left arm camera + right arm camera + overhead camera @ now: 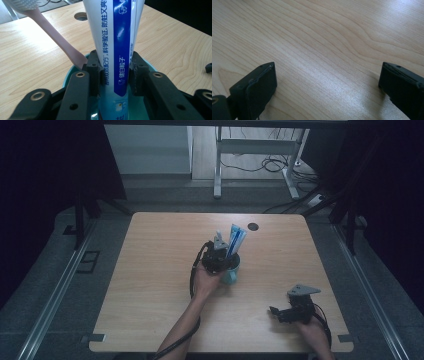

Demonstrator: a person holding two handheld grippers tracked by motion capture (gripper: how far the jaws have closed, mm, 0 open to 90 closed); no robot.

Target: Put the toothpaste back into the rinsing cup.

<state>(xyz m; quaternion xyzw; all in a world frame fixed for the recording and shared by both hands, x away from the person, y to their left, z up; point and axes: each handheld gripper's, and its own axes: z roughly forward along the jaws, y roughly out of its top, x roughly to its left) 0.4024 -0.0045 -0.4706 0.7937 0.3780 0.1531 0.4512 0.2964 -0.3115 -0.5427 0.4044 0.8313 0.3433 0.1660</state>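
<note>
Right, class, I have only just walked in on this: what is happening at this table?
A person works at a wooden table with a gripper in each hand. The left gripper sits over a teal cup, its jaws on either side of a white-and-blue toothpaste tube standing in the cup. A pink toothbrush leans in the same cup. The right gripper rests apart near the table's front edge, jaws wide open over bare wood.

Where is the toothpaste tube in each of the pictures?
High view: the toothpaste tube stands in the teal cup at the table's middle, beside the left gripper.
Left gripper view: the tube rises up the centre between the black jaws, a pink toothbrush leaning to its left.
Right gripper view: the tube is not in it, just wood.
Shared landmark: the wooden table.
</note>
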